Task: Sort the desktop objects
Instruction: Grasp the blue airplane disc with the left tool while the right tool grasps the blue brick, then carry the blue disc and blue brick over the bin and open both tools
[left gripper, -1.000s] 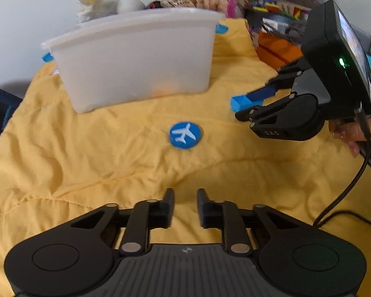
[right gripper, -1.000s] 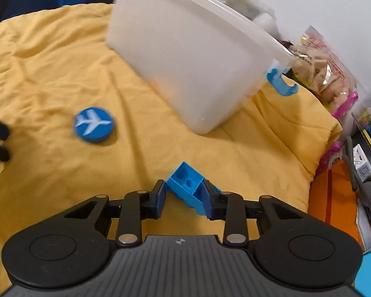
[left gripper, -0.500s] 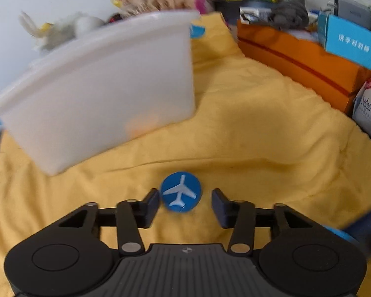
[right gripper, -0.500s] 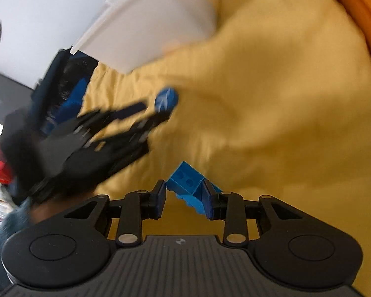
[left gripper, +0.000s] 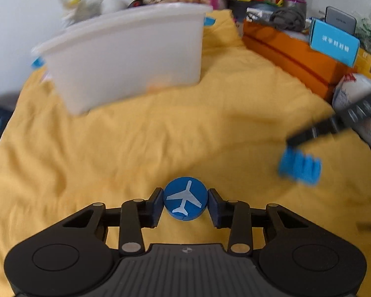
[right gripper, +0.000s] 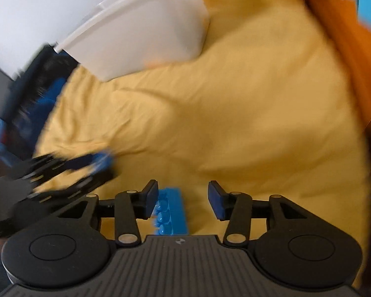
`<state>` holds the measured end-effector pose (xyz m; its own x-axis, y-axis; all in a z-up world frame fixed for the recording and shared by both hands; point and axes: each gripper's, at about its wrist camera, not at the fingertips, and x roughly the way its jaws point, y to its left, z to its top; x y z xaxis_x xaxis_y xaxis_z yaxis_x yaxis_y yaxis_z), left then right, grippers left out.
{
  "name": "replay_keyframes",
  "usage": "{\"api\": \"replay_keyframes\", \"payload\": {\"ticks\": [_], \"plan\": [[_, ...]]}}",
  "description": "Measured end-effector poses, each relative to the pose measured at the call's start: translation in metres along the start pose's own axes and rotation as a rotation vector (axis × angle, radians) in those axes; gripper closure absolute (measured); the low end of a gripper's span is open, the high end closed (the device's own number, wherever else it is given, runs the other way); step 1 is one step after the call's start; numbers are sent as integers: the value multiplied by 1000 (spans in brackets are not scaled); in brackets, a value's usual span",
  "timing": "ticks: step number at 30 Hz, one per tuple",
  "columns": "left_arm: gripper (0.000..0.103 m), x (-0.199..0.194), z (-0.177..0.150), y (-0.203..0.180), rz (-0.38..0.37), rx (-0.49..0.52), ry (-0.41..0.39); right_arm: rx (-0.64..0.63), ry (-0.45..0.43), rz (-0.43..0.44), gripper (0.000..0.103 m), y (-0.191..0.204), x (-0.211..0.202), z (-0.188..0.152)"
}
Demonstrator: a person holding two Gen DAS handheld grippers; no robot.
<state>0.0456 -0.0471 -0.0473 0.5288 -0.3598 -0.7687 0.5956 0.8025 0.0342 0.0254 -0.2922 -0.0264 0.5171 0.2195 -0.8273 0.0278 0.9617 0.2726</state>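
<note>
My left gripper [left gripper: 184,204] sits at the bottom centre of its view with the blue airplane disc [left gripper: 185,199] between its fingers. The jaws are closing, and the pads look right at the disc's edges; a thin sliver shows on the right side, so I can't call it a firm pinch yet. Half a second ago the disc lay just ahead of wide-set fingers, so I've moved onto it and the pickup is under way.

My right gripper [right gripper: 183,199] is doing the opposite. Its jaws are opening, and the blue building block [right gripper: 170,212] that was clamped a moment ago now leans against the left pad with clear space to the right pad. From the left wrist view the block [left gripper: 299,167] is a blur at the right edge, low over the yellow blanket [left gripper: 160,133]. I judge it to be released onto the blanket rather than into a bin, perhaps grouping the blue items.

The white plastic tub [left gripper: 126,57] stands in the upper left of the left view, well apart from both tools. Through its wall I see only a faint orange smudge; what it holds I can't tell. An orange box [left gripper: 291,49] sits at upper right with clutter on top.
</note>
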Motion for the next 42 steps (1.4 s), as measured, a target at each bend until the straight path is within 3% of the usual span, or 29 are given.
{"api": "replay_keyframes", "payload": {"ticks": [2,6,11,13,15,16,17,21,26,33,42], "plan": [[61,-7,-11,-1,-1,-36,12,-96,-43,-77,53,7,-6,-1],[61,-15,-24,-7,12,-91,11,-168,-84,-43,54,18,-23,-9],[61,-16,-28,-14,32,-85,10,-423,-111,-151,49,63,-12,-35],[61,-14,-28,-15,36,-88,13,-476,-92,-152,49,71,-2,-43],[58,-15,-29,-15,44,-103,13,-484,-58,-165,56,73,7,-47],[54,-15,-29,-15,53,-104,14,-475,-48,-172,71,72,9,-48],[53,-15,-29,-15,59,-104,13,-459,-35,-171,76,71,11,-49],[61,-15,-32,-18,47,-79,-5,-416,-24,-148,76,63,8,-52],[61,-15,-29,-24,71,-40,3,-412,-32,-157,73,62,8,-57],[61,-16,-29,-32,100,13,-1,-533,-44,-211,75,77,9,-65],[61,-34,-15,-31,53,-7,-38,-505,-60,-204,76,78,-2,-53]]}}
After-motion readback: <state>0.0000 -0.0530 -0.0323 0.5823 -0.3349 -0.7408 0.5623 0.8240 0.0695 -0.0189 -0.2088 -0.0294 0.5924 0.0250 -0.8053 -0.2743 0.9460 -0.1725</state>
